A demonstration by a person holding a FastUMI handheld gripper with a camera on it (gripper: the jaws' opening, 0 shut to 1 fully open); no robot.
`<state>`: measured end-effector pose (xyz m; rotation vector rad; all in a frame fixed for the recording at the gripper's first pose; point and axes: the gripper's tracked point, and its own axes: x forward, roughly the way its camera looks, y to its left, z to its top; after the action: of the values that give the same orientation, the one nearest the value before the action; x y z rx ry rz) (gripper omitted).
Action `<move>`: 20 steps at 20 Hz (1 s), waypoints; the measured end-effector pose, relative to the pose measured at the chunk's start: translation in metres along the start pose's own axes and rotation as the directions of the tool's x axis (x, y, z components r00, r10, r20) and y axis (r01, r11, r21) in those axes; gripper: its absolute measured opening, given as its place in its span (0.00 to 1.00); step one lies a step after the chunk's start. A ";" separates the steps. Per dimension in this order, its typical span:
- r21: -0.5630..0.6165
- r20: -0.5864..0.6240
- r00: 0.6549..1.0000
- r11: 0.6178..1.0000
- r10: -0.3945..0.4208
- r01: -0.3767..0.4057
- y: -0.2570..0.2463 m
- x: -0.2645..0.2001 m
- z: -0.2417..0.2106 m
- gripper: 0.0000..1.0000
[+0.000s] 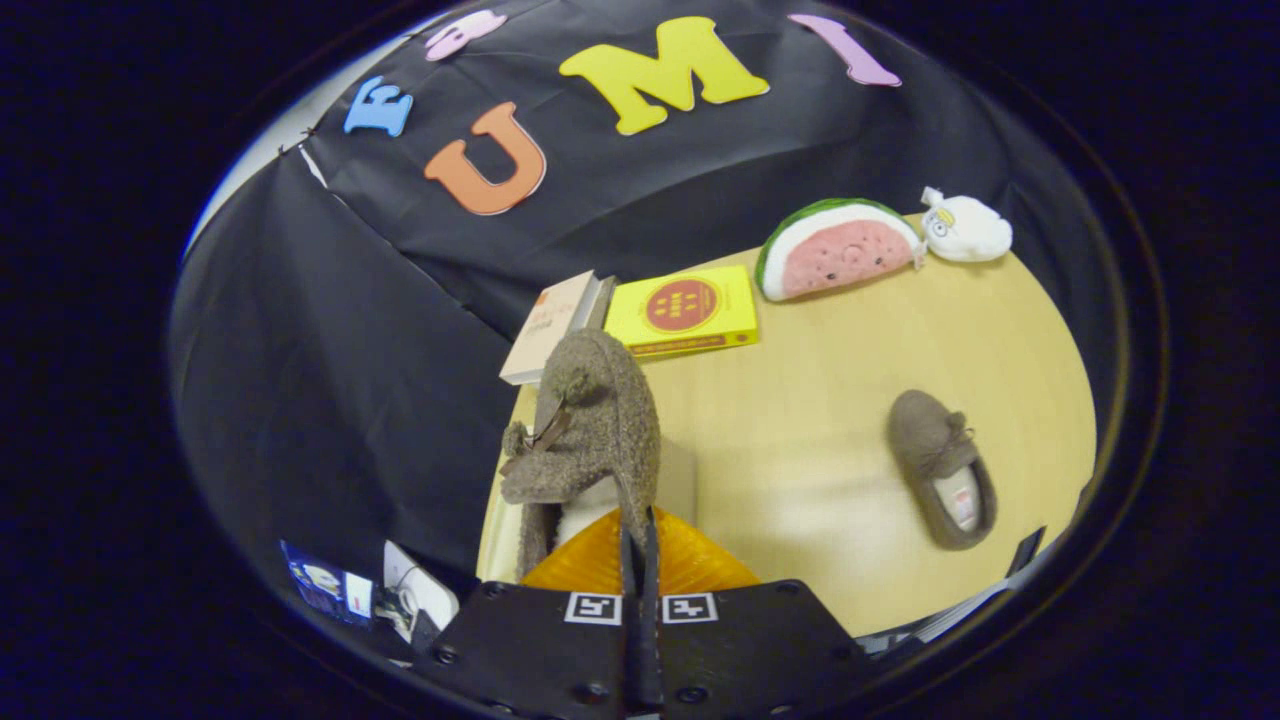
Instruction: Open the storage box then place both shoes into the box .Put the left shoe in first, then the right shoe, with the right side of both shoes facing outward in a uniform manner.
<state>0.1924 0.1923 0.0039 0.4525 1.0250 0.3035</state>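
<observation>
On my far left, low down beside the tongs' body, a few small packets or cards (330,585) lie in the dark; they are too blurred for me to say what they are.

Next comes the edge of the pale wooden table (850,400), and at its back corner a book with a cream cover (545,330) lies partly over the edge, touching a yellow book with a red disc on it (685,310) just to its right.

In front of those books hangs the fuzzy grey-brown shoe (590,420) that I am holding. My tongs (640,530) are pressed together on the rim of its opening, the two fingers almost meeting with only the thin edge of the shoe between them. The shoe is lifted off the table, toe pointing up and away from me toward the books, its small bow showing on the left side and its pale lining visible just below. Under the shoe, right at my fingers, there is a ribbed amber, see-through surface (690,565); I cannot tell for sure whether it is the storage box or its lid.

Further right, well apart from the held shoe, the second fuzzy shoe (940,480) lies flat on the bare table, opening up, toe pointing toward the back.

At the back right of the table a watermelon-slice cushion (835,250) stands on its edge, and touching its right end lies a small white stuffed toy (965,228).
</observation>
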 end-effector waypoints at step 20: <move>0.001 -0.252 0.929 0.960 -0.272 0.282 0.054 0.214 -0.138 0.00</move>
<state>0.1755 0.3653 -0.1905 0.3008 1.3271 0.0883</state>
